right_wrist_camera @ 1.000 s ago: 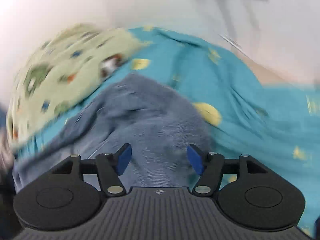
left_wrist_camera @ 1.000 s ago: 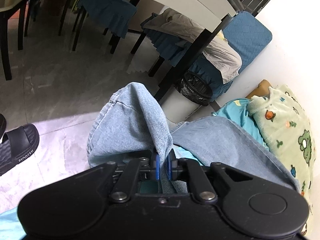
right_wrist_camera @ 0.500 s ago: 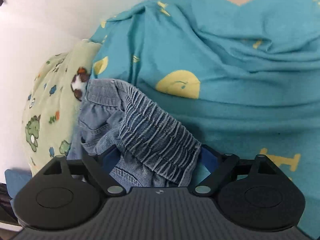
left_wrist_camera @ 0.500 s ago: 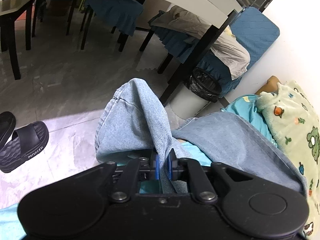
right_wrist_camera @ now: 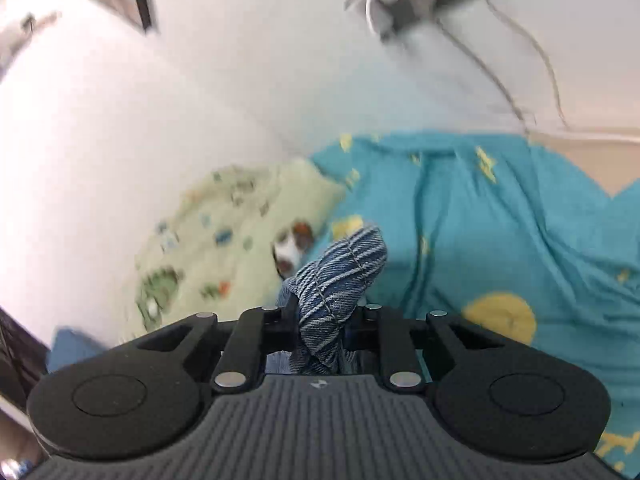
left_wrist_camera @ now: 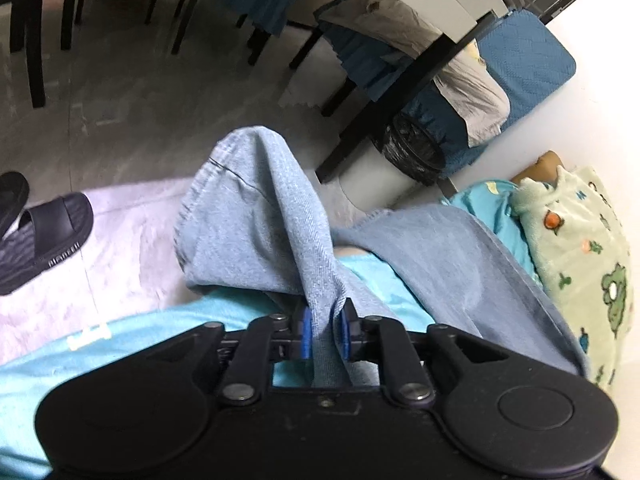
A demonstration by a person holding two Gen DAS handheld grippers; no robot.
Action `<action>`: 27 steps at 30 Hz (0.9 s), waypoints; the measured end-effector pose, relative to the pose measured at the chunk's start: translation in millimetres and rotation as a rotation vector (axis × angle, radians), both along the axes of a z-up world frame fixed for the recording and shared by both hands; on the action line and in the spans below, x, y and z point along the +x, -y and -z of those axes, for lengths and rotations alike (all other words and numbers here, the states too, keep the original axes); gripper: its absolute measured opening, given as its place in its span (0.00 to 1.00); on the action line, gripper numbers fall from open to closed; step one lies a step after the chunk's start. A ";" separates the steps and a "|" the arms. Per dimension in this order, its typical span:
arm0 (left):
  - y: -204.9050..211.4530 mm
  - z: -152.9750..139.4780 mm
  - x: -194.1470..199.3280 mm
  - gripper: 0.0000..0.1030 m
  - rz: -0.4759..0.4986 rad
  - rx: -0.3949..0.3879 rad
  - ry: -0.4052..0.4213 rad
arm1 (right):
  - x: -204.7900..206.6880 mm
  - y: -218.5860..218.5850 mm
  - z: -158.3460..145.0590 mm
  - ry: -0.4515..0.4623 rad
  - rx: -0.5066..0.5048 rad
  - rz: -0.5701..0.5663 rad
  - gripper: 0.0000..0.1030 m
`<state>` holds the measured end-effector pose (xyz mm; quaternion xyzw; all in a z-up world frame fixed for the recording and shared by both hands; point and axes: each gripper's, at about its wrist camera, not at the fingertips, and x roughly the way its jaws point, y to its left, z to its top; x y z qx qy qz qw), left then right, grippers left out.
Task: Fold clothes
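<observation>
On the far left of the left wrist view, black sandals [left_wrist_camera: 38, 232] sit on a pale floor, with dark chair legs [left_wrist_camera: 34, 32] farther off. Near the middle, the left gripper [left_wrist_camera: 325, 330] pinches a fold of light blue jeans [left_wrist_camera: 260, 216] between its blue pads [left_wrist_camera: 306, 334]; its jaws are narrow and just easing apart, with the denim between them. The cloth rises in a peak above the jaws, likely because that end is lifted clear of the bed. To the right, the rest of the jeans drapes over a teal sheet [left_wrist_camera: 492, 204], beside a pale green blanket [left_wrist_camera: 580, 248] printed with animals at the far right. A black bin [left_wrist_camera: 416, 152] stands beyond, under a table. In the right wrist view, the green blanket lies left and the teal sheet spreads right, below a white wall. At centre, the right gripper [right_wrist_camera: 326, 322] is closing narrow on the ribbed denim waistband [right_wrist_camera: 340, 268], which pokes up between the jaws. With one end in each gripper, the jeans appear held for stretching out before a fold.
</observation>
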<state>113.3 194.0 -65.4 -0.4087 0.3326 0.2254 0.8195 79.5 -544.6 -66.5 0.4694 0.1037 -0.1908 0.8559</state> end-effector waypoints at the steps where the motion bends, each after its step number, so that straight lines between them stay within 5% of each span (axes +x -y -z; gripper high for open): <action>1: 0.2 0.3 -0.6 0.17 0.012 -0.019 -0.001 | -1.2 4.4 -0.2 0.006 -0.008 0.019 0.18; 7: 3.3 -8.0 -11.5 0.24 0.044 -0.061 0.015 | -8.1 36.3 31.0 -0.093 0.029 0.106 0.18; 12: 11.6 -21.0 -15.0 0.40 0.074 -0.021 0.044 | -9.5 47.9 62.9 -0.194 0.120 0.127 0.20; 17: 20.2 -29.0 -14.9 0.46 0.100 0.039 0.066 | -13.7 35.6 61.5 -0.263 0.052 0.084 0.27; 22: 17.7 -19.2 -4.3 0.48 0.105 0.005 0.037 | -16.3 26.3 55.8 -0.374 0.017 0.095 0.53; 27: 8.3 -6.3 7.3 0.45 0.052 -0.009 -0.001 | -18.6 15.1 45.5 -0.439 -0.062 0.098 0.53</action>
